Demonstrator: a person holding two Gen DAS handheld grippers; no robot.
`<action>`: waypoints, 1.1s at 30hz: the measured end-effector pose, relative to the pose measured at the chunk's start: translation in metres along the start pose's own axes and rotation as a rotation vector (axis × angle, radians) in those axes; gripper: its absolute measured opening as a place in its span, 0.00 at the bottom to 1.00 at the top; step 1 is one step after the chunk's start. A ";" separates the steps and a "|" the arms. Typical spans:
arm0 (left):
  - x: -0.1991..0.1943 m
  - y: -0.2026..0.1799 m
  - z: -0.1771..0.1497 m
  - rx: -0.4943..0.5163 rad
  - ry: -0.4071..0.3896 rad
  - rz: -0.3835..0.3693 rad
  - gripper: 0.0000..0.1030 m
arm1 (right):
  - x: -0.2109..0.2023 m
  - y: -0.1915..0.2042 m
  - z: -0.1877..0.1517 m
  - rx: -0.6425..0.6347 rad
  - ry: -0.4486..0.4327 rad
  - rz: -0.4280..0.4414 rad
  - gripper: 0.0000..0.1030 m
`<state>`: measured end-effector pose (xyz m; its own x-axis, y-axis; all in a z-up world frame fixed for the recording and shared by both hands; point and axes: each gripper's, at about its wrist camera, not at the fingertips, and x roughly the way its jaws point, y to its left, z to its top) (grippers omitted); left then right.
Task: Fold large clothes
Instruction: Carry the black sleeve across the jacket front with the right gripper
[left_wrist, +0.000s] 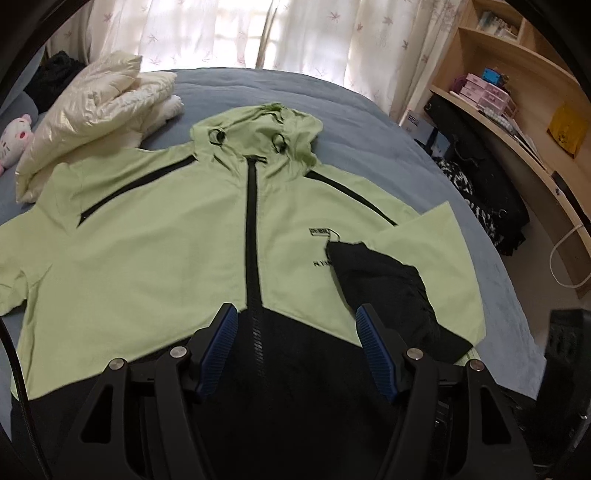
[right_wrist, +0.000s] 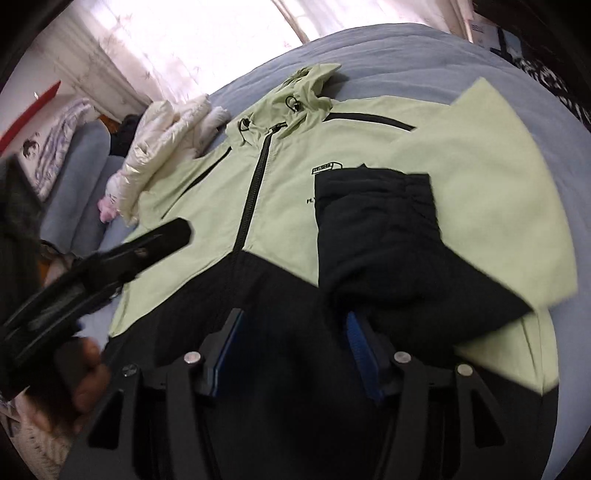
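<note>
Lying spread beyond both parted, empty grippers, green-and-black jacket (left_wrist: 147, 236), left gripper (left_wrist: 295, 314) seen beside right gripper (right_wrist: 293, 317) only in right view, shelves (left_wrist: 517, 92) only in left.

Left black two-finger gripper (left_wrist: 297, 328) with blue ribbed pads (left_wrist: 218, 347) pointed steeply down, jaws apart, nothing between; right black gripper (right_wrist: 295, 334) likewise, jaws apart, empty.

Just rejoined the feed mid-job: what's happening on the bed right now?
A person with a gripper in each hand is folding a green-and-black hooded jacket spread face-up on the blue bed. One sleeve is already folded across the chest. The left gripper and right gripper are both open above the hem, holding nothing.
</note>
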<state>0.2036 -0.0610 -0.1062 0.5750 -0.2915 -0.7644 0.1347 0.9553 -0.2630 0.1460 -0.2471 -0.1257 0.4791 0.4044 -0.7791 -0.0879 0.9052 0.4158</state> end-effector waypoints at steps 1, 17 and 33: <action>0.001 -0.004 -0.002 0.012 0.003 -0.002 0.63 | -0.007 -0.003 -0.008 0.007 -0.017 -0.029 0.55; 0.045 -0.108 -0.039 0.325 0.115 -0.039 0.74 | -0.028 -0.047 -0.057 0.053 -0.088 -0.279 0.56; 0.047 -0.116 -0.013 0.283 0.028 0.046 0.09 | -0.015 -0.034 -0.065 -0.029 -0.072 -0.350 0.56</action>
<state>0.2041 -0.1861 -0.1191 0.5636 -0.2447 -0.7890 0.3308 0.9421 -0.0558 0.0848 -0.2757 -0.1586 0.5450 0.0596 -0.8363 0.0684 0.9910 0.1152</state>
